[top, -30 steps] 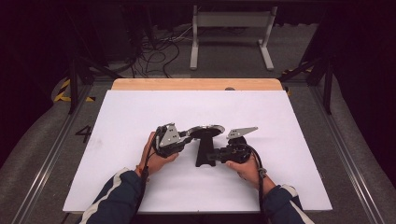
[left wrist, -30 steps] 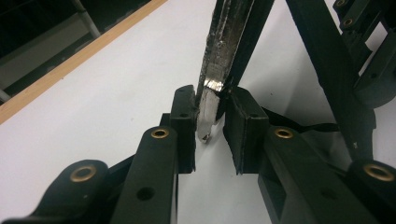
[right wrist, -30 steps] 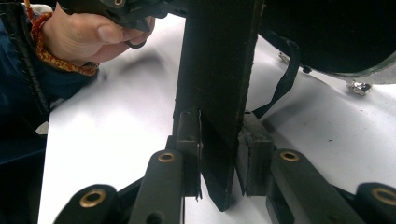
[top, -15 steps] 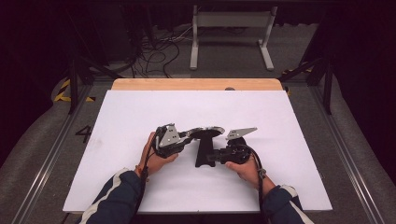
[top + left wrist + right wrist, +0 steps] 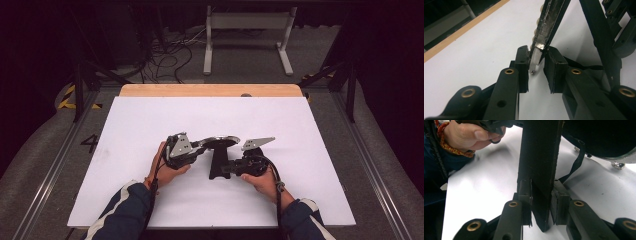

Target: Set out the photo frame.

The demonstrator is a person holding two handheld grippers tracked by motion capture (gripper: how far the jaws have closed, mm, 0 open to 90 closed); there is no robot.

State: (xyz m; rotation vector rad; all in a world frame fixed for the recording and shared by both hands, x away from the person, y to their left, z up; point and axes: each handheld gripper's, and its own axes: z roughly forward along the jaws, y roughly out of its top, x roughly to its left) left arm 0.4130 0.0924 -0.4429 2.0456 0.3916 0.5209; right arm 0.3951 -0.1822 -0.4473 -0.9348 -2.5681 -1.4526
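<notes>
A round dark disc with a silvery metal rim (image 5: 220, 142) stands over the middle of the white table sheet (image 5: 150, 120), joined to a flat black bar (image 5: 217, 162) that reaches toward the person. My left gripper (image 5: 201, 145) is at the disc's left side. In the left gripper view my left gripper (image 5: 537, 51) is shut on the silvery rim (image 5: 541, 37), a pad on each side. My right gripper (image 5: 223, 169) comes in from the right. In the right gripper view my right gripper (image 5: 541, 184) is shut on the black bar (image 5: 539, 155), which stands upright between the pads.
The sheet covers a wooden board (image 5: 210, 90) whose far edge shows. A thin black strap (image 5: 574, 167) hangs from the disc to the sheet. Cables (image 5: 167, 52) and a white stand (image 5: 247, 30) are on the floor beyond the table. Metal rails (image 5: 370, 165) run along both sides.
</notes>
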